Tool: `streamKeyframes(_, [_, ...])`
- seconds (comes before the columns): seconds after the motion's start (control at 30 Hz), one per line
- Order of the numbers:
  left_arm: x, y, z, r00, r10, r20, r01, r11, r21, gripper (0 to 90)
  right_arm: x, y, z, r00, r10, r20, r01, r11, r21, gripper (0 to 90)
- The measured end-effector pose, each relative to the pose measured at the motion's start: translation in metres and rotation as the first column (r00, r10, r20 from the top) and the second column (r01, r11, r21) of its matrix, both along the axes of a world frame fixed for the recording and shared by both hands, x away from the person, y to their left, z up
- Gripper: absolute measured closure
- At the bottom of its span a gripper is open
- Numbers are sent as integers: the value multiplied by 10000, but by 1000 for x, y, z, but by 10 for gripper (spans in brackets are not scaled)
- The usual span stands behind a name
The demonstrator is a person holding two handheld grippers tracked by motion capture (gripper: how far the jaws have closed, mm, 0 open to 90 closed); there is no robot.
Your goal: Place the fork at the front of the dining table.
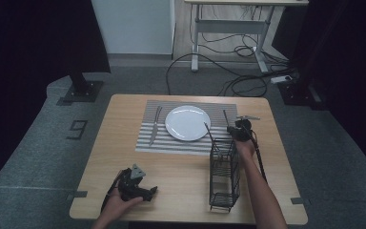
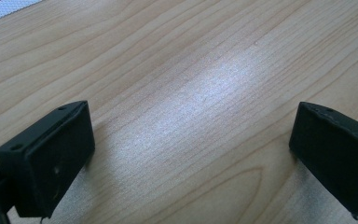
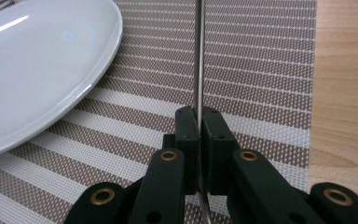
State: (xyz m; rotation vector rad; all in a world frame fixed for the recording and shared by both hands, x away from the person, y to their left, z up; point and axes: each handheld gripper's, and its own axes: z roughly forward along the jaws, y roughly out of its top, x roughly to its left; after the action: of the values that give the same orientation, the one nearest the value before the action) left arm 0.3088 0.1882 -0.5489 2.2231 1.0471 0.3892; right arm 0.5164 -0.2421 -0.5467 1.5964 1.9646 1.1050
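High view looking down and forward over the light wooden table (image 1: 181, 167), right gripper view skimming close above the striped woven placemat (image 3: 261, 70), both sharing the round white plate (image 1: 188, 122), left gripper view hugging bare tabletop.

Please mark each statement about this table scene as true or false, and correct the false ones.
1. The right gripper is shut on a thin metal utensil. True.
2. The left gripper holds a fork. False: its jaws stand wide apart over bare wood of the table, with nothing between them.
3. The white plate lies on the striped placemat. True.
4. The wire caddy stands on the placemat. False: it stands on the bare table, nearer the person, beside the right forearm.
5. A knife lies to the left of the plate, on the placemat. True.
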Motion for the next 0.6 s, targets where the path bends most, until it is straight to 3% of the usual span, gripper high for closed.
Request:
streamKeyframes(0.13, [0, 0, 0, 10000, -2, 1, 2, 10000, 2, 0, 0, 3, -4, 9997, 115, -204, -119, 9997, -203, 859])
streamKeyframes(0.6, [0, 0, 0, 10000, -3, 2, 3, 10000, 2, 0, 0, 4, -3, 9993, 346, -105, -352, 9976, -591, 844])
